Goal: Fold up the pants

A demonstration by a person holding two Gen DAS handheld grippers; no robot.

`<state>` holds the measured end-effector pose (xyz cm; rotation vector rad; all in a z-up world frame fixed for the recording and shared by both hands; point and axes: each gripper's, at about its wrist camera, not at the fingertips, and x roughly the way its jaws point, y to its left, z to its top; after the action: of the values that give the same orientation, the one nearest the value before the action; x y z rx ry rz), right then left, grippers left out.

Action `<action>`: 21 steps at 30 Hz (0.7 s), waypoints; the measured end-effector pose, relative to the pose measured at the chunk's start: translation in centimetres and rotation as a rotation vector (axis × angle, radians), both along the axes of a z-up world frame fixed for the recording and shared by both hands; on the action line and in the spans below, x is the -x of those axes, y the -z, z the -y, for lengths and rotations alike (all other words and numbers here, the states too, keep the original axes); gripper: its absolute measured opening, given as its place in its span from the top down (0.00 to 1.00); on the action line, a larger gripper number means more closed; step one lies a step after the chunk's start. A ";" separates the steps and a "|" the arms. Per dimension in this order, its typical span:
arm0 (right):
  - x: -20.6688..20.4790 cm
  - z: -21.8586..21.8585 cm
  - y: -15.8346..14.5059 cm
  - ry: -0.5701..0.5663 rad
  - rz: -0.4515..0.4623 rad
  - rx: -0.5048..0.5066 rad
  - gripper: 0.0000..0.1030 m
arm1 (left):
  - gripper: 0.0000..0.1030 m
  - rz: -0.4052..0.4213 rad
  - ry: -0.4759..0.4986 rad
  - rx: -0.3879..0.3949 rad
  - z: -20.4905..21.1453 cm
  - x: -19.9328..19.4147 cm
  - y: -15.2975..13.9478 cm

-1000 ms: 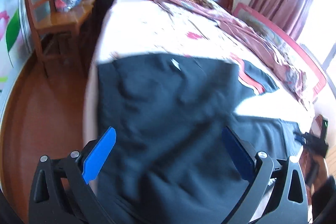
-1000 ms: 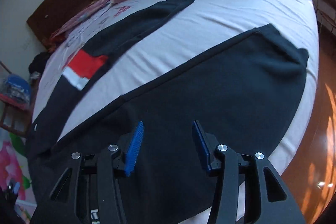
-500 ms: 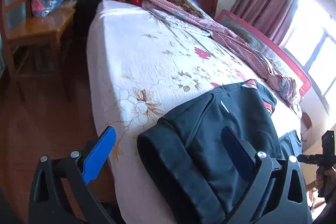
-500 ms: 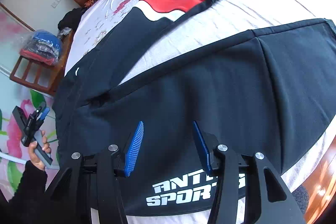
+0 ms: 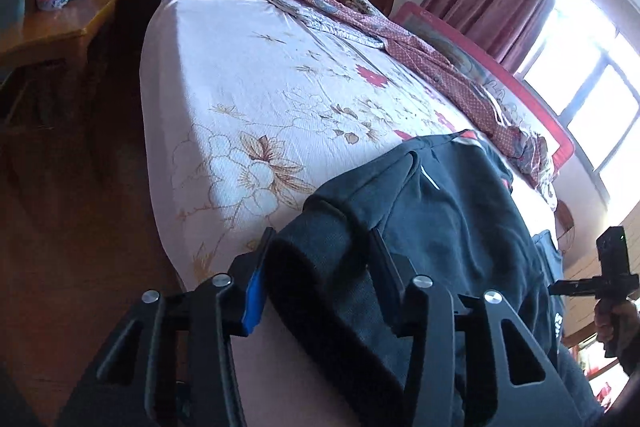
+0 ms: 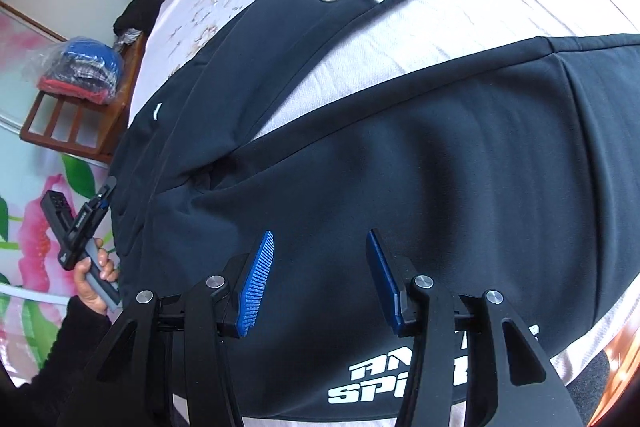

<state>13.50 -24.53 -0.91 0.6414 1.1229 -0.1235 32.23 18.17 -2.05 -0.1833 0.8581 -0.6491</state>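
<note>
Right wrist | pants [image 6: 400, 155] legs run toward headboard | right fingers [image 6: 260, 275] apart | left fingers [image 5: 256, 287] clamp waistband

The left gripper [image 5: 320, 259] is showing matte black angular arms with triangular cut-outs, round silver screw heads at the joints and blue pads [image 5: 253, 301] lining its fingers. The right gripper [image 6: 320, 281] is wearing the same black frame and silver screws, its blue pads [image 6: 258, 281] ribbed crosswise. A bare hand [image 6: 93, 285] is emerging from a black sleeve [image 6: 48, 359].
</note>
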 end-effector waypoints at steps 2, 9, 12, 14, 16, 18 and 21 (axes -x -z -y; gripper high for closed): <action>-0.5 -0.1 0.1 -0.005 0.002 -0.009 0.53 | 0.66 0.015 -0.002 -0.059 0.7 0.4 -0.2; -2.1 1.9 -1.6 0.005 -0.004 0.051 0.53 | 0.90 0.079 -0.123 -0.119 1.9 3.0 -3.6; -5.1 5.7 -3.4 0.084 -0.006 0.037 0.53 | 0.91 0.171 -0.186 -0.097 2.8 6.2 -6.8; -8.1 9.2 -4.8 0.154 0.022 -0.007 0.53 | 0.91 0.221 -0.187 -0.056 3.5 8.5 -9.1; -11.9 12.6 -5.9 0.201 0.045 -0.045 0.53 | 0.91 0.253 -0.161 -0.011 4.1 10.4 -10.9; -15.5 16.2 -5.9 0.302 0.049 -0.109 0.33 | 0.91 0.260 -0.138 0.029 4.5 11.9 -12.0; -20.9 19.9 -4.8 0.397 0.017 -0.193 0.32 | 0.91 0.247 -0.122 0.088 4.6 13.8 -12.6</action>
<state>34.38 -44.43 3.91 1.0331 0.9864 -0.3515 18.44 13.62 10.52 -0.2274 0.5765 -0.5816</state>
